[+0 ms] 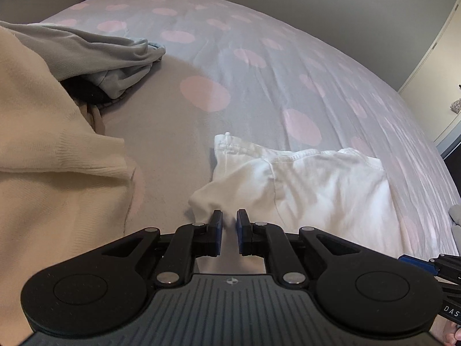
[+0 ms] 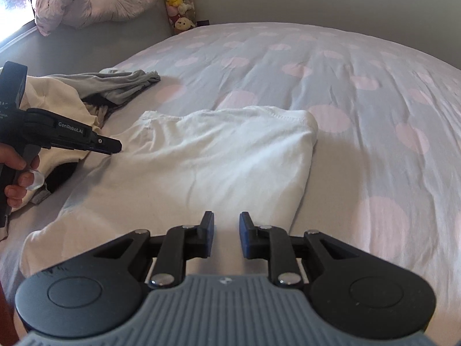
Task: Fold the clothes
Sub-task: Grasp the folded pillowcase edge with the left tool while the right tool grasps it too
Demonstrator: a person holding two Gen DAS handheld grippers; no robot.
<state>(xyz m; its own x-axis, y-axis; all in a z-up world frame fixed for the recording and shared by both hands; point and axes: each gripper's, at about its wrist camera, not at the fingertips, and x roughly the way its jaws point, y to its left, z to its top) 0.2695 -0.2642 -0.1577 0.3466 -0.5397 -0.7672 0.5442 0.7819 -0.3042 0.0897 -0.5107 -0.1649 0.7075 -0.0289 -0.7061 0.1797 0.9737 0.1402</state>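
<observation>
The left gripper (image 1: 229, 232), jaws nearly together, seems to pinch the white garment (image 2: 219, 155); the right gripper (image 2: 226, 235), jaws narrowly apart, hovers above it. Partly folded on the bed (image 2: 360, 92); the cream sweater (image 1: 43, 144) waits.

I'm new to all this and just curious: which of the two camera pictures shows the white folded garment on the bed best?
The right wrist view: the white garment lies there nearly whole, its folded edge and its seam plain to see. The left wrist view catches it lower right, with the near part hidden behind the left tongs.
</observation>
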